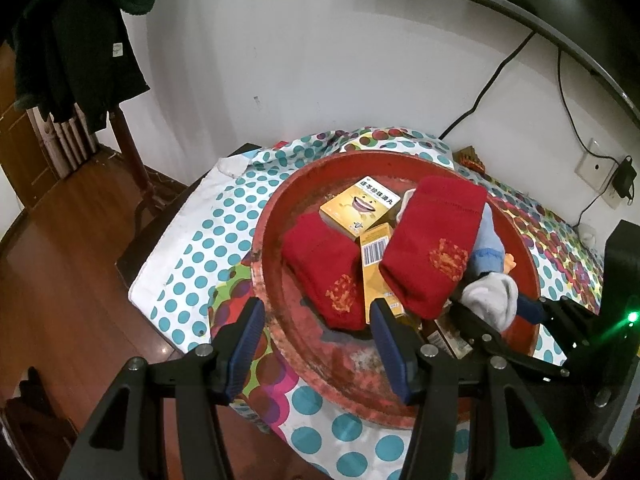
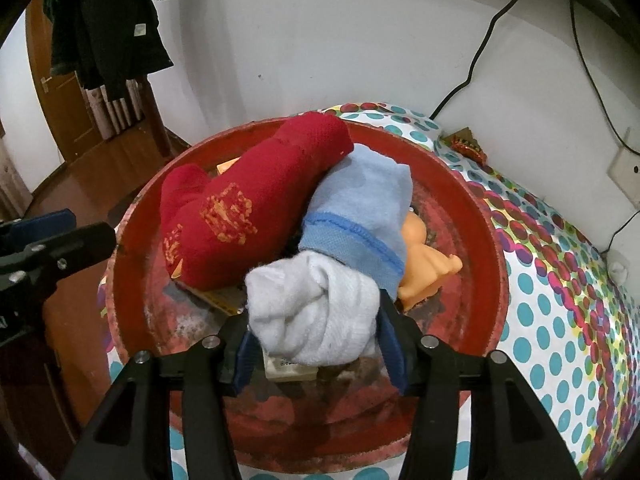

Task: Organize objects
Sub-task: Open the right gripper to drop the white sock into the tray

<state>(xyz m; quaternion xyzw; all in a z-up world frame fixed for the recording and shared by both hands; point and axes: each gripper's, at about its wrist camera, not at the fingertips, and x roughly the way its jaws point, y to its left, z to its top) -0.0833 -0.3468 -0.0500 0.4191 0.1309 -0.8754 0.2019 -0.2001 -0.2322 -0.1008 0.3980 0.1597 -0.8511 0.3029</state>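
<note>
**Sorting the red tray: socks, boxes and a toy**

Looking along my right tongs (image 2: 316,344), I see the white rolled sock (image 2: 316,320) sitting between the two blue pads. The jaws stand a fair way apart; whether the pads press on the cloth or only flank it, I cannot tell. No earlier view is to hand.

My left tongs (image 1: 316,344) stand wide with nothing between them, hovering over the near rim of the round red metal tray (image 1: 352,364), which rests on a bench covered by a dotted cloth in teal, purple and red (image 1: 192,248).

Inside the tray:
- a small red knitted sock with gold embroidery (image 1: 326,268), lying flat at the left;
- a larger red knitted sock with the same gold motif (image 1: 434,240), draped over other things at the middle;
- a yellow cardboard box with a smiling face printed on it (image 1: 360,206), towards the far side, partly under the small sock;
- a second yellow box showing a barcode (image 1: 376,264), wedged between the two red socks;
- a pale blue sock (image 2: 360,208), bunched just behind the white one;
- an orange plastic doll figure (image 2: 424,264), lying partly under the blue sock;
- a flat pale box (image 2: 290,368) peeping out beneath the white sock.
</note>
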